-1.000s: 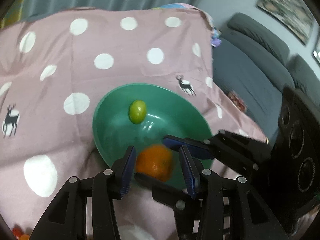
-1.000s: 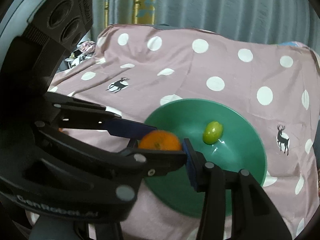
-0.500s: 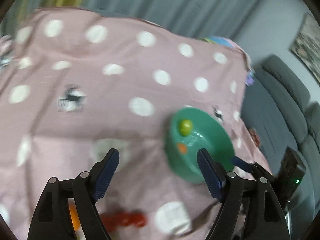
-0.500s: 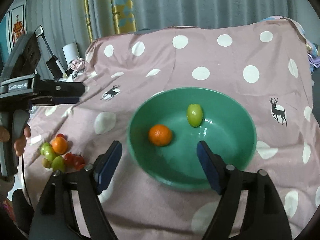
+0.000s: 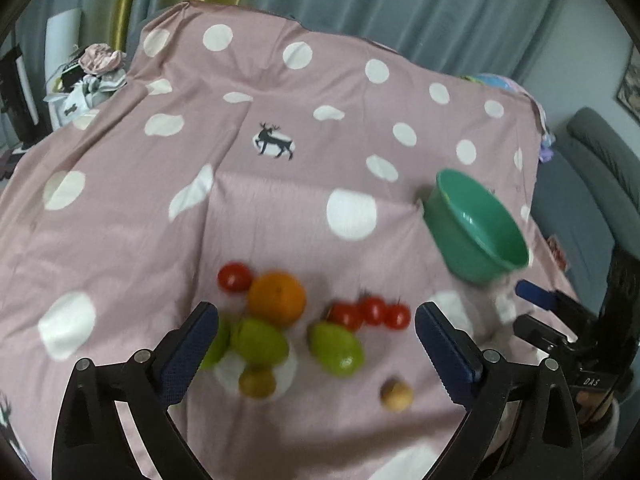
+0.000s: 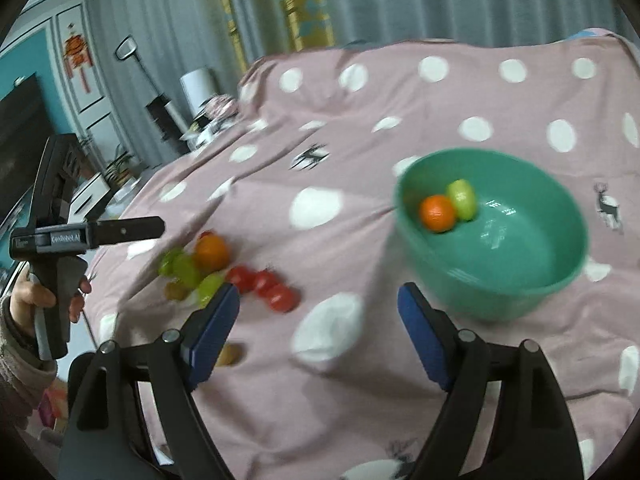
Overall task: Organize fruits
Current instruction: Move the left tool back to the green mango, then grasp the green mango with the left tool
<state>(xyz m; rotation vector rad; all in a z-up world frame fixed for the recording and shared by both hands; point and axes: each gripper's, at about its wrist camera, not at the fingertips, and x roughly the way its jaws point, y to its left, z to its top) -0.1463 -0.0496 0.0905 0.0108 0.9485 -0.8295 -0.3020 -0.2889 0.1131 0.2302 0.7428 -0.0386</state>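
A green bowl (image 6: 520,264) on the pink spotted cloth holds an orange (image 6: 437,213) and a green fruit (image 6: 463,199). The bowl also shows in the left wrist view (image 5: 464,236). A pile of loose fruit lies on the cloth: an orange (image 5: 277,298), green fruits (image 5: 259,342) (image 5: 336,349), several red tomatoes (image 5: 372,312) and two small brown fruits (image 5: 396,395). My left gripper (image 5: 316,344) is open and empty, hovering over the pile. My right gripper (image 6: 318,332) is open and empty, between the pile (image 6: 208,268) and the bowl.
The pink spotted cloth (image 5: 280,184) covers the whole table. A grey sofa (image 5: 592,184) stands past the table's right edge. Clutter (image 5: 96,72) sits beyond the far left corner. The left handheld gripper body (image 6: 60,240) shows at the left in the right wrist view.
The orange was let go into the bowl. My left gripper opened and swung left, back over the fruit pile. My right gripper pulled back from the bowl and turned left.
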